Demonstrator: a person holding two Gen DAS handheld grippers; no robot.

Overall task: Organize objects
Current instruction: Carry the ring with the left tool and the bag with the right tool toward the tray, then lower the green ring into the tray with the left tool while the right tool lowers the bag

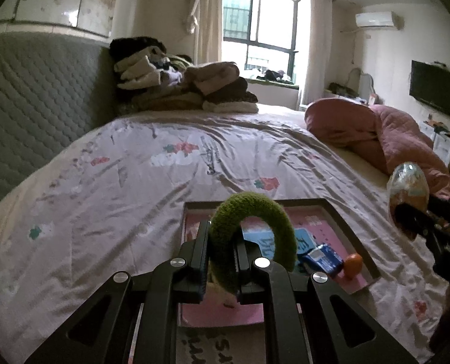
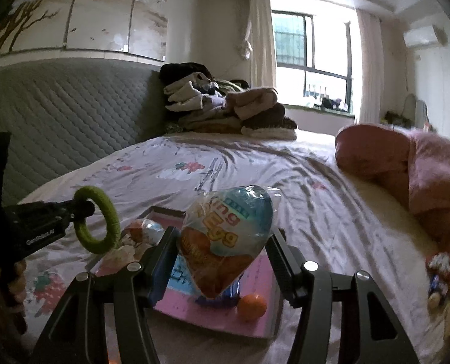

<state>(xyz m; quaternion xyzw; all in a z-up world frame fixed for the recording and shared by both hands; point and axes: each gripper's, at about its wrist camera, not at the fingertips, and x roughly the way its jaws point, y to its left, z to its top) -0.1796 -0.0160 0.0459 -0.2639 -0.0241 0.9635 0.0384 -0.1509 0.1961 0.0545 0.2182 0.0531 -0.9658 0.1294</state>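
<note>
While the bed (image 1: 134, 182) serves as work surface w/ the tray (image 2: 267, 327) as drop spot, right gripper (image 2: 222, 261) pinches the egg pack (image 2: 228, 236) and left gripper (image 1: 222, 261) clamps the green ring (image 1: 255, 212), both above the tray, prob. for sorting.

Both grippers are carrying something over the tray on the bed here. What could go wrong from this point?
1. The right gripper clamps the wrapped toy egg by its slick plastic; it could slip onto the small orange below.
2. The left gripper pinches the green fuzzy ring at one edge, so it may swing or twist loose.
3. The tray lies on soft bedding and could tilt when loaded.
</note>
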